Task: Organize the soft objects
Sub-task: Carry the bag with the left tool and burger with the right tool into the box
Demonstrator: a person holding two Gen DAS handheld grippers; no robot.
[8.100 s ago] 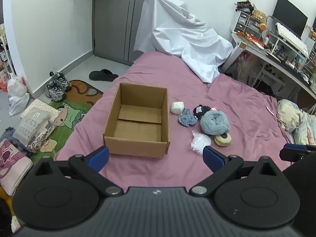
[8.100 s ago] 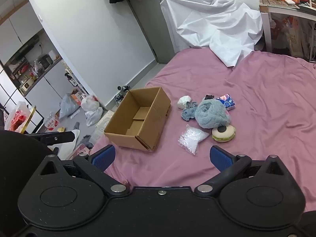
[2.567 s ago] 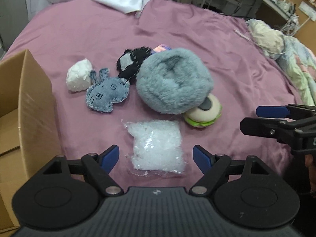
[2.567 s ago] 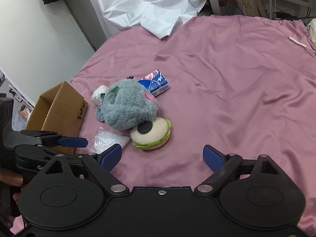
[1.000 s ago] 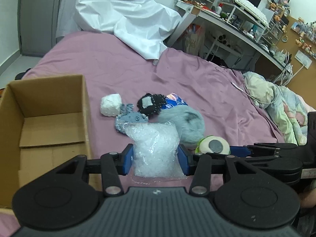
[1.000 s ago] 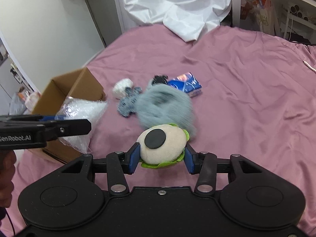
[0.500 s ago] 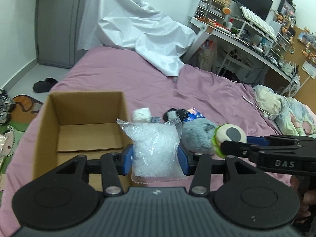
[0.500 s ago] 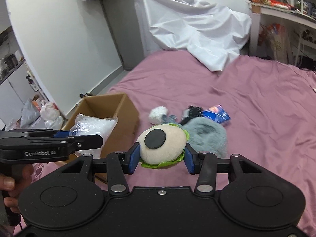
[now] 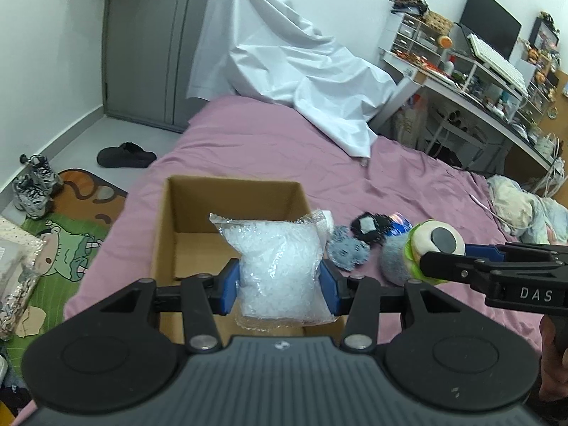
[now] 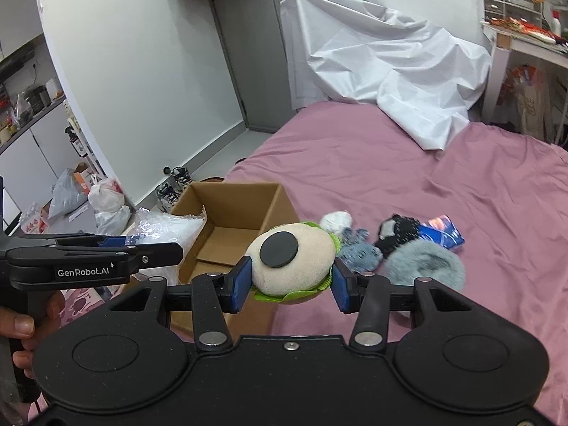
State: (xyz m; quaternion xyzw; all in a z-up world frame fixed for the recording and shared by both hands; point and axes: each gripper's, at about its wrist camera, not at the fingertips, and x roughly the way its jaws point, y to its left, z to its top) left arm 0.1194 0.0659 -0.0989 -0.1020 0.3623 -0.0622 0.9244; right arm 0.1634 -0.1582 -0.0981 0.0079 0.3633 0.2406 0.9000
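The cardboard box (image 9: 198, 213) sits open on the pink bed (image 9: 284, 149), with nothing to see inside it yet. The left gripper (image 9: 280, 285) pinches a clear bag of white bits (image 9: 277, 262) from both sides, right above the box's near side, likely so it can drop in. The right gripper (image 10: 289, 280) squeezes a round burger plush (image 10: 294, 262) just to the right of the box, waiting its turn, I think. More soft things lie on the bed right of the box: a gray fluffy ball (image 10: 426, 262), a small blue felt toy (image 10: 358, 250), a black knit piece (image 10: 397, 230), a white puff (image 10: 335, 219) and a blue packet (image 10: 443, 232).

The left view looks straight into the box. The right view shows a hand (image 10: 21, 326) on the left gripper's handle and bags (image 10: 106, 202) on the floor left of the box.
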